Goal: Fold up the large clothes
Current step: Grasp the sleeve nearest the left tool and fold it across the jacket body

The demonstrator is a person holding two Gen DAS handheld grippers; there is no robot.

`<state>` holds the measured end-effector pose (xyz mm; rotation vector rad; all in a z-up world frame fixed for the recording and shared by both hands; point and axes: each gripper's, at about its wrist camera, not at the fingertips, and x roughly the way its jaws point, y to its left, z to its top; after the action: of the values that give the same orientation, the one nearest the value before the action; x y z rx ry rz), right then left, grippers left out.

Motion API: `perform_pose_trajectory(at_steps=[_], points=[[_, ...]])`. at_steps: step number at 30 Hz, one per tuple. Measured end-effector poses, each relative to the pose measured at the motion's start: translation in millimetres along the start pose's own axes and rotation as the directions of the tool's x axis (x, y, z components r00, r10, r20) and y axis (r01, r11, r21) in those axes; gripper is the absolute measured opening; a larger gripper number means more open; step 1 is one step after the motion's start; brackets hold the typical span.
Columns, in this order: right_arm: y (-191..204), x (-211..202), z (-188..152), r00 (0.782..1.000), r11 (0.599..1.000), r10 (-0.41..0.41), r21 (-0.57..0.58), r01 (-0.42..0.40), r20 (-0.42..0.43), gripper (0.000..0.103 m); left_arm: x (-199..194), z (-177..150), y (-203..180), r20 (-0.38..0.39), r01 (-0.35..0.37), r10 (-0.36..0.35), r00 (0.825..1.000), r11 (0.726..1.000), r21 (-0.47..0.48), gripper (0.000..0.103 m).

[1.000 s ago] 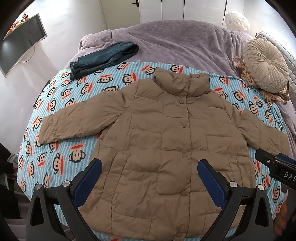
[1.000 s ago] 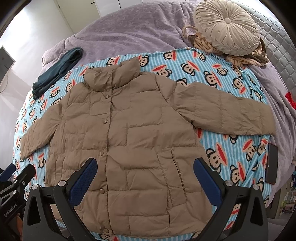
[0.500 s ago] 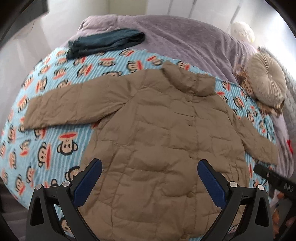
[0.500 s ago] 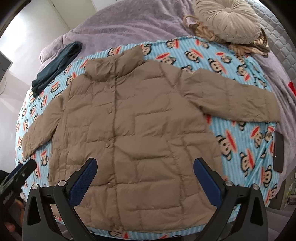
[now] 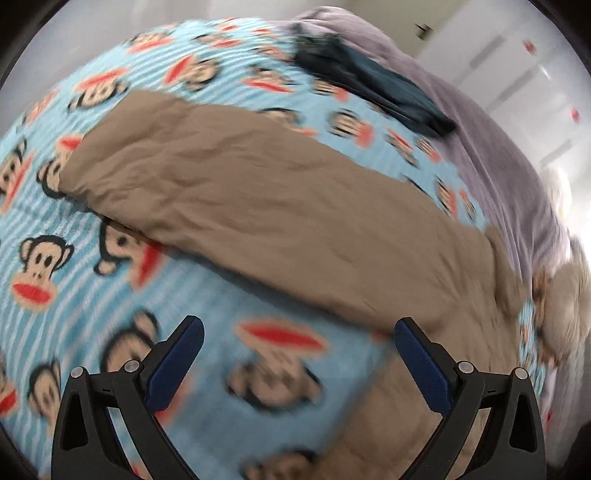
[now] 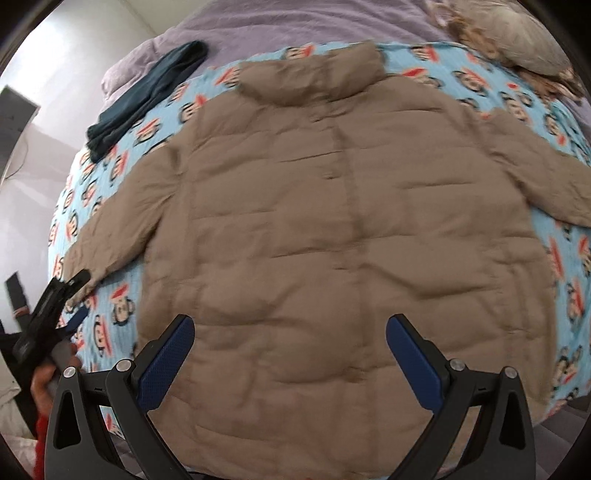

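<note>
Since half a second ago, we have swung the left gripper (image 5: 299,363) out toward the jacket's sleeve (image 5: 258,199): its view, which then took in the whole garment, is now filled by that one sleeve running from 9 o'clock to 4 o'clock across the monkey-print blanket (image 5: 74,314), with heavy motion blur. We have brought the right gripper (image 6: 290,360) lower and nearer the jacket body, so the torso now fills its view and the hem runs under the fingers at 6 o'clock.

Going left to right in the right wrist view: at 8 o'clock a hand (image 6: 44,380) holds the left gripper (image 6: 75,295), its tips just beside the cuff (image 6: 79,258), though we cannot tell whether they touch it. One folded dark blue garment (image 6: 147,99) lies at 10 o'clock, partly on the blanket (image 6: 561,291) and partly on the purple bedspread (image 6: 295,26). One tan quilted jacket (image 6: 332,229) lies flat, front up, collar toward 12 o'clock, both sleeves spread. One round cushion (image 6: 524,33) sits at 1 o'clock on something woven.

Both pairs of jaws are spread wide, and neither is gripping anything. The blue pads of the left gripper hang above the blanket, the right ones above the jacket's lower half.

We can read no writing; the lettering on the left gripper's body is blurred. The monkey faces are too many and too smeared for us to count.
</note>
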<state>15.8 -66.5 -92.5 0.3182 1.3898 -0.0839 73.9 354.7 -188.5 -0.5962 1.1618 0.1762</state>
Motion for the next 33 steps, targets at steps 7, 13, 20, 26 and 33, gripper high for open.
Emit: perform_pose_trajectory(at_steps=[7,13,20,26,33], points=[[55,36,4,0.999,0.996,0.01,-0.083,-0.013,-0.042,0.103,50,41,53,0.041,0.161,-0.156,0.987,0.969,-0.188,0.103],[85,52,14,0.999,0.995,0.033,-0.097,-0.037,-0.043,0.103,57,72,54,0.146,0.184,-0.156,0.977,0.961,-0.208,0.09],[102,70,40,0.999,0.987,0.04,-0.156,-0.043,-0.023,0.103,46,91,56,0.193,0.225,-0.194,0.962,0.963,-0.151,0.013],[110,92,79,0.993,0.98,0.117,-0.157,-0.118,-0.013,0.089,-14,92,18,0.298,0.258,-0.246,0.922,0.966,0.0,0.013],[131,141,110,0.947,0.942,0.317,-0.1,-0.32,-0.046,0.019,-64,78,-55,0.314,0.246,-0.31,0.897,0.942,0.227,0.013]])
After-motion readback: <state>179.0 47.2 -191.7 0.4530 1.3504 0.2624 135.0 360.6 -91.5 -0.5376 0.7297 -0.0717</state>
